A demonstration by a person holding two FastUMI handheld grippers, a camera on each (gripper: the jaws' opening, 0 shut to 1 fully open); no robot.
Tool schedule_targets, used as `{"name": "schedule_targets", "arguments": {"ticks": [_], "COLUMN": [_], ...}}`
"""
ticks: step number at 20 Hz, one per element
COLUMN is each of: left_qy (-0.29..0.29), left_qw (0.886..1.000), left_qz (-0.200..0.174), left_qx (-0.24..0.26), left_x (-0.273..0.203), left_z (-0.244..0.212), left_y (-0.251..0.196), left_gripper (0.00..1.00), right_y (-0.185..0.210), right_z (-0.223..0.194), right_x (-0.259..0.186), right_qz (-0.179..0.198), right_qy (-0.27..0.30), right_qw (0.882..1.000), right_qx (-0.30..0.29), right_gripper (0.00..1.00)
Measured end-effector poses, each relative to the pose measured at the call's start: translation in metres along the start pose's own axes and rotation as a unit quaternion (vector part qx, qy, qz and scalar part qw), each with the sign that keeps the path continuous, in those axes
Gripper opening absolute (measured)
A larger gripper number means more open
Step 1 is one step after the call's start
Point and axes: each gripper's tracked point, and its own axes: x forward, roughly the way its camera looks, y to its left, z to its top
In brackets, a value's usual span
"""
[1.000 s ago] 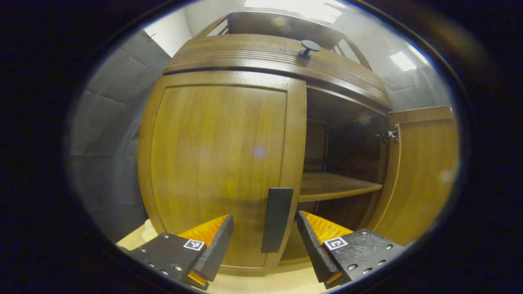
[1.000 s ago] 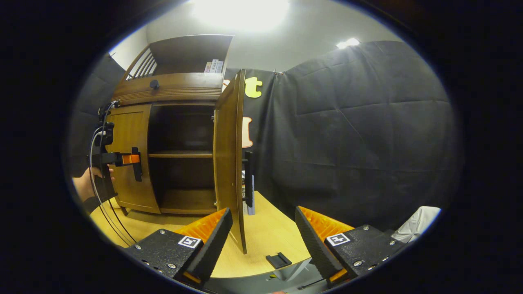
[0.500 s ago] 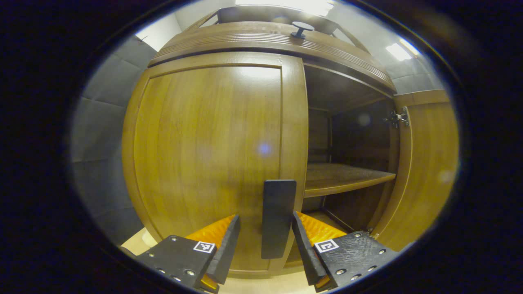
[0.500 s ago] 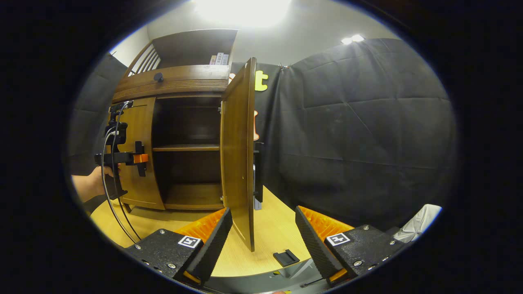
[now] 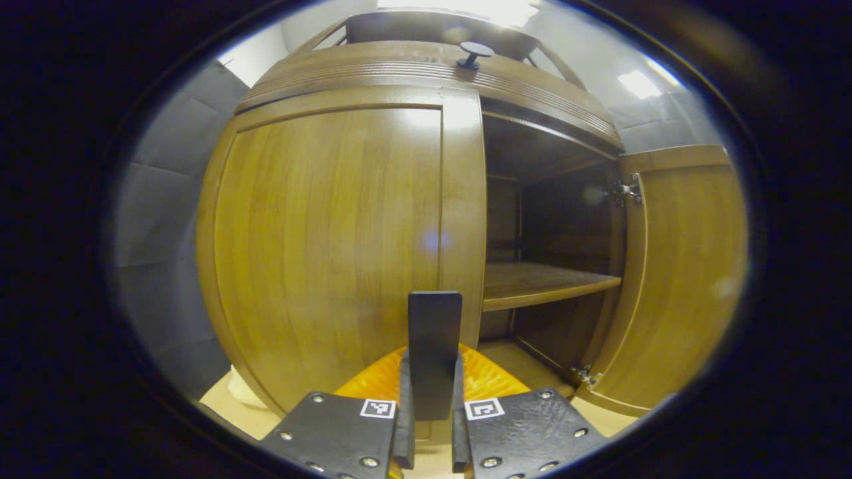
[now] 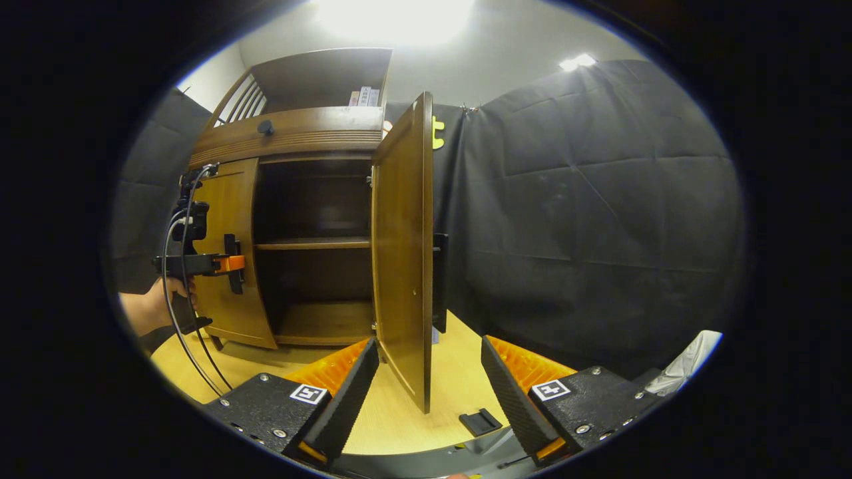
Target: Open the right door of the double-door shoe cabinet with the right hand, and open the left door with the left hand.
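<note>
Both fingers of the left gripper (image 5: 429,426) clamp the left door's upright handle (image 5: 434,352); right gripper (image 6: 429,389) spread, empty.

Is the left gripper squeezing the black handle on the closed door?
Touching. In the left gripper view, both fingers of the left gripper press against the sides of the black handle, no gap showing.

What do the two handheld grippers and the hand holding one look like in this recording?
Each gripper, left gripper and right gripper, has two wedge-shaped fingers on black bolted plates, each plate carrying a small square black-and-white marker. In the right gripper view, the left gripper has a black body with an orange section, and black cables loop down from it. A dark sleeve edge shows at the wrist of the hand.
</note>
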Motion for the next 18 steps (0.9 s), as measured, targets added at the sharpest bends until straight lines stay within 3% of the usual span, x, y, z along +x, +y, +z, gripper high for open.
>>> {"name": "schedule_targets", "arguments": {"ticks": [9, 18], "left_qy": [-0.003, -0.002], "left_qw": [1.000, 1.000], "left_qz": [-0.008, 0.004], "left_qx": [-0.010, -0.022], "left_x": [-0.064, -0.116], "left_z": [-0.003, -0.003], "left_y": [0.012, 0.027], "left_gripper": [0.27, 0.19], "right_y": [0.019, 0.040], "right_z": [0.012, 0.011], "right_x": [0.006, 0.006], "right_qz": [0.032, 0.055], "right_qy": [-0.014, -0.015], "right_qw": [0.999, 0.998], "right_qx": [0.002, -0.001], "right_gripper": [0.95, 0.95]}}
